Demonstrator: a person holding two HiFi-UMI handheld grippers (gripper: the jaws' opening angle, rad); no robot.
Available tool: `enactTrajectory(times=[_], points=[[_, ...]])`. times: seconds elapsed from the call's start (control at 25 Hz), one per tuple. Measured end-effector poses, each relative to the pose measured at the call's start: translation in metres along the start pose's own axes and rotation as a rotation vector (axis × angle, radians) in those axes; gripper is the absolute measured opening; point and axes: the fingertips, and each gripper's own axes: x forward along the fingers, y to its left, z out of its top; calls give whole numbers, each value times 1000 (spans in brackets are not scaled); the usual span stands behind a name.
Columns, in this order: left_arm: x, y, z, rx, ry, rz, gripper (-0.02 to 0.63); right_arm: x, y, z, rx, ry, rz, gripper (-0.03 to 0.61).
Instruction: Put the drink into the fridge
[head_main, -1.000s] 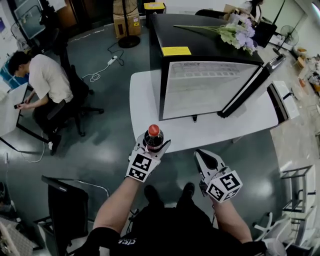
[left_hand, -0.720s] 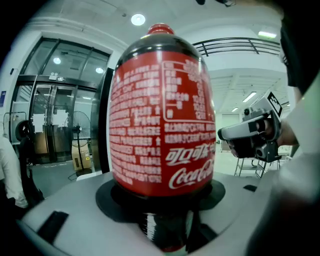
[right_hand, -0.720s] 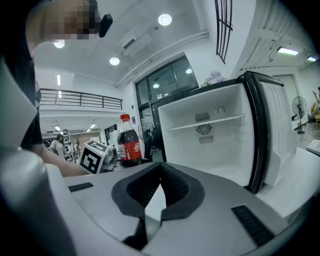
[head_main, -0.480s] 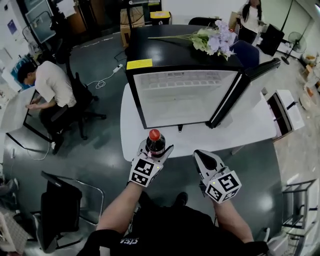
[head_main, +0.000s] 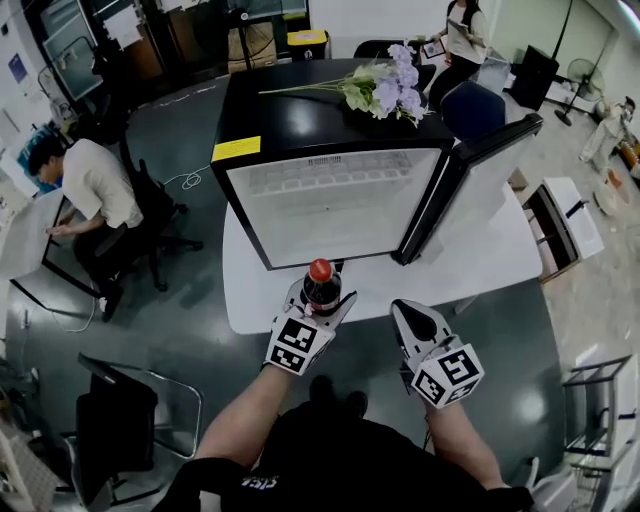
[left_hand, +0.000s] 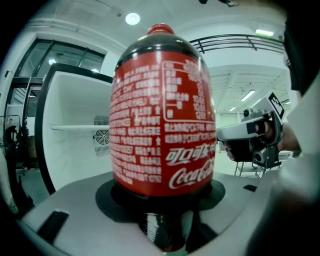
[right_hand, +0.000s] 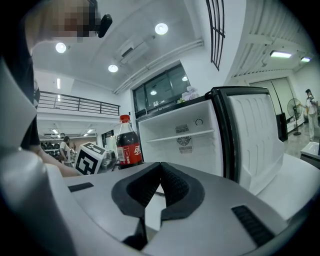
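Wears a black short-sleeved shirt (head_main: 330, 462) with small white lettering (head_main: 262, 483) low on its left. Ahead of the shirt, shows pale grey left gripper (head_main: 322, 293) and right gripper (head_main: 403, 310), black-padded inside, each bearing a white cube (head_main: 297, 344) of black square markers.

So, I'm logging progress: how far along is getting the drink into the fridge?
Done: the fridge door stands open. In hand: the left gripper is clamped on the upright cola bottle, in front of the fridge, not inside. The right gripper is shut, empty. Left: set the bottle inside and release.
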Motion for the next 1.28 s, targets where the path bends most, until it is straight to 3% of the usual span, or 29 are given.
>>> enactTrajectory(times=[0.44, 0.96, 1.28], points=[[31, 20, -6, 62, 10, -118, 267, 37, -18, -15, 77, -17, -112, 14], [128, 48, -54, 28, 41, -113, 268, 59, -91, -72, 108, 32, -146, 14], [172, 62, -80, 9, 63, -90, 268, 81, -109, -70, 67, 48, -134, 14]])
